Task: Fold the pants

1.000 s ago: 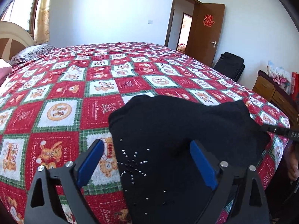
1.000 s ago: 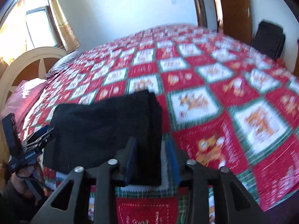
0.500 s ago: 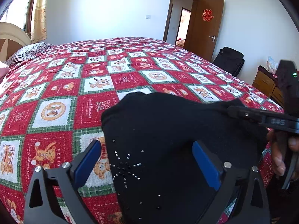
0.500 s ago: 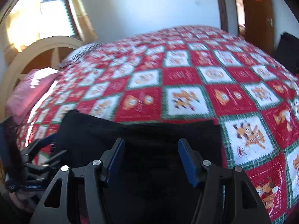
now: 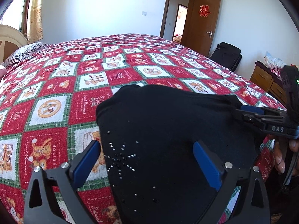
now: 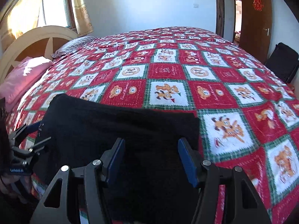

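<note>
Black pants (image 5: 168,127) with small rhinestone studs lie folded into a thick block at the near edge of the bed. They also show in the right wrist view (image 6: 121,130). My left gripper (image 5: 146,158) is open, its blue pads spread above the studded left end of the pants. My right gripper (image 6: 151,153) is open above the right end of the fold, holding nothing. The right gripper also shows at the right of the left wrist view (image 5: 261,115). The left gripper shows at the left edge of the right wrist view (image 6: 24,141).
A red, white and green patchwork quilt (image 5: 93,78) covers the bed. A pink pillow (image 6: 24,76) and striped pillow (image 6: 74,44) lie by the headboard (image 6: 33,43). A wooden door (image 5: 201,22), black bag (image 5: 228,56) and wooden dresser (image 5: 269,82) stand beyond the bed.
My right gripper opened off the pants' right edge and swung to face across the fold. My left gripper stayed open and shifted slightly over the studded end.
</note>
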